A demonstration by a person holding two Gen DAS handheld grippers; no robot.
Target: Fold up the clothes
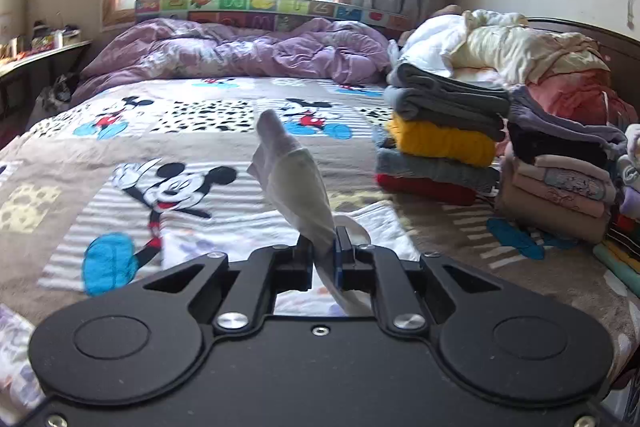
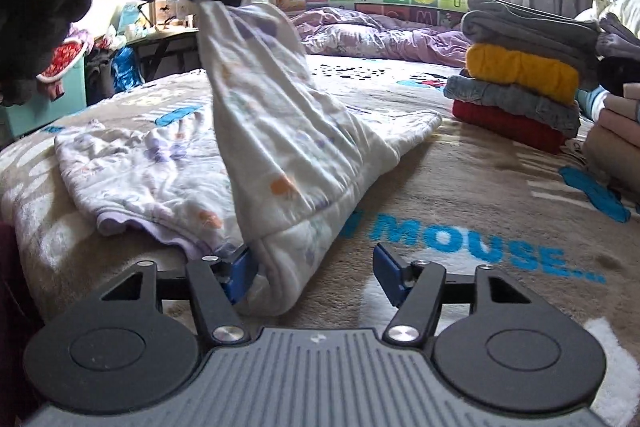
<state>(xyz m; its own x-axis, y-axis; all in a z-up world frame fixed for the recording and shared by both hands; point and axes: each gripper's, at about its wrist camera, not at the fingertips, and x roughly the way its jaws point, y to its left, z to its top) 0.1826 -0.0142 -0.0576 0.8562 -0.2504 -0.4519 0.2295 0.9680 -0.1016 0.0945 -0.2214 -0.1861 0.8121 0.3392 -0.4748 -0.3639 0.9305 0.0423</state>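
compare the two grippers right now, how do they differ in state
The left gripper is shut, its fingers pinching a bunch of the white garment and holding it lifted off the bed. The right gripper is open, with a wide gap between its blue fingers; a folded edge of the garment lies by one finger, unclamped. The left sits high, the right low near the blanket. Both are at the same garment.
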